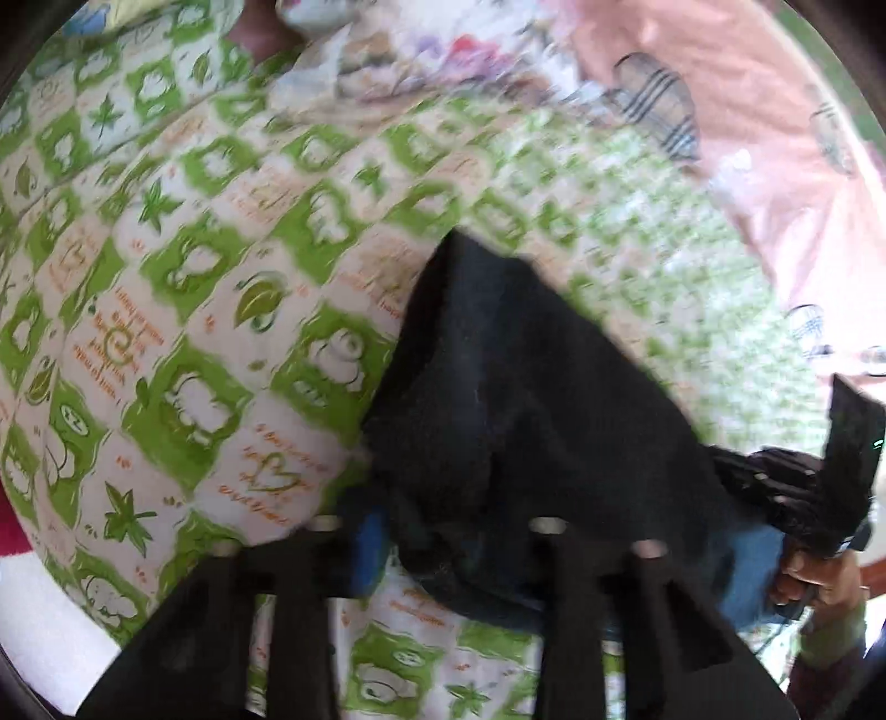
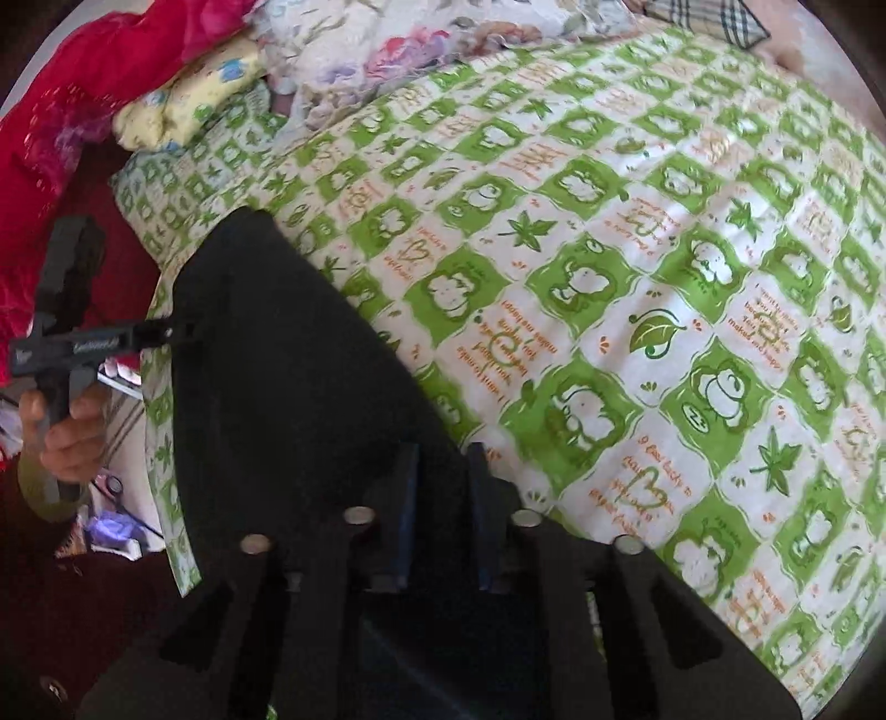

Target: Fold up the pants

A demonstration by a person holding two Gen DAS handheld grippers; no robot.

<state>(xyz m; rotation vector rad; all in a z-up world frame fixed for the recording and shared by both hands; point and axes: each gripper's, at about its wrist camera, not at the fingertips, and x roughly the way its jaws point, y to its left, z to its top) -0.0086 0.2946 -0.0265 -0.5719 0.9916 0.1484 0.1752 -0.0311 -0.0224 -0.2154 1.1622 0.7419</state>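
The black pants (image 1: 515,399) hang lifted over the green-and-white patterned bedsheet (image 1: 210,288). My left gripper (image 1: 443,531) is shut on the pants' edge; the cloth drapes over its blue pads and hides the right one. My right gripper (image 2: 440,476) is shut on another part of the pants (image 2: 288,354), the dark cloth pinched between its fingers. The right gripper also shows in the left wrist view (image 1: 797,487) at the right, and the left gripper in the right wrist view (image 2: 166,332) at the left, holding the pants' far edge. The left wrist view is blurred.
A pink cloth with checked patches (image 1: 747,127) lies at the far right of the bed. A floral cloth (image 2: 398,44), a yellow pillow (image 2: 188,105) and a red cloth (image 2: 72,111) lie at the bed's far left. The sheet (image 2: 664,277) spreads to the right.
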